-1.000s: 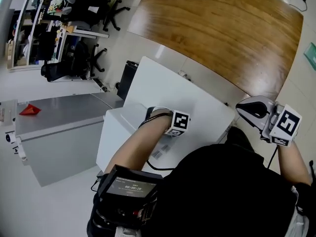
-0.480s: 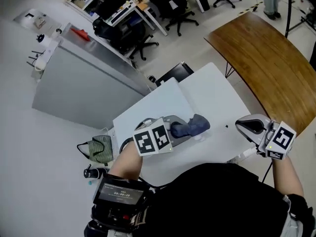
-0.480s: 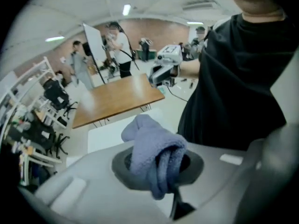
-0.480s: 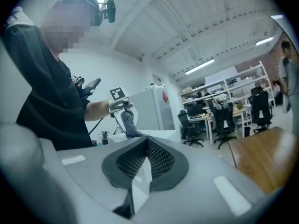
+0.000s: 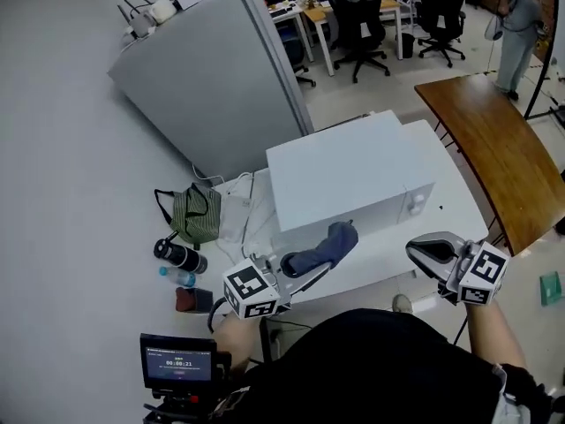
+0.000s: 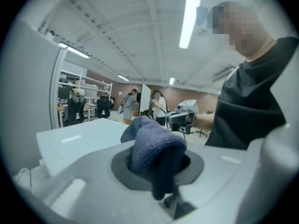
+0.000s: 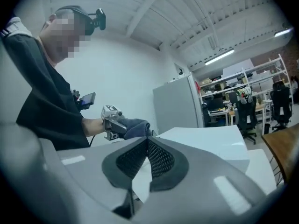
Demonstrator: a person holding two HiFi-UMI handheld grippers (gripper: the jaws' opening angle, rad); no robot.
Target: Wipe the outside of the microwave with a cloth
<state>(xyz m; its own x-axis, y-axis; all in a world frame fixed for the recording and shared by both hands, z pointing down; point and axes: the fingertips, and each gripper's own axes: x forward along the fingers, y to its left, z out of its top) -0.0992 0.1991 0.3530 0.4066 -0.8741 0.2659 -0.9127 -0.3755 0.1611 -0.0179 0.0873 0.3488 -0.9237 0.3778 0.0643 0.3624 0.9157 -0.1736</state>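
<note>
A white microwave (image 5: pixel 349 177) stands on a white table (image 5: pixel 441 162), its door side toward me. My left gripper (image 5: pixel 300 270) is shut on a dark blue cloth (image 5: pixel 320 250), held in the air just in front of the microwave's lower left front. The left gripper view shows the cloth (image 6: pixel 152 150) bunched between the jaws, with the microwave (image 6: pixel 79 136) behind it. My right gripper (image 5: pixel 424 253) hangs to the right of the table's near edge, shut and empty. From the right gripper view its pads (image 7: pixel 159 160) touch at the tips, and the cloth (image 7: pixel 133 127) shows beyond them.
A tall grey cabinet (image 5: pixel 212 78) stands behind the microwave. On the floor at the left lie a green bag (image 5: pixel 192 215) and bottles (image 5: pixel 179 256). A wooden table (image 5: pixel 503 162) is at the right. Office chairs (image 5: pixel 362 20) and a person (image 5: pixel 516 16) are farther back.
My head view has swung, so the microwave now sits higher in the picture. The left gripper with the cloth has come off the microwave's top and dropped to its front. The right gripper barely moved.
</note>
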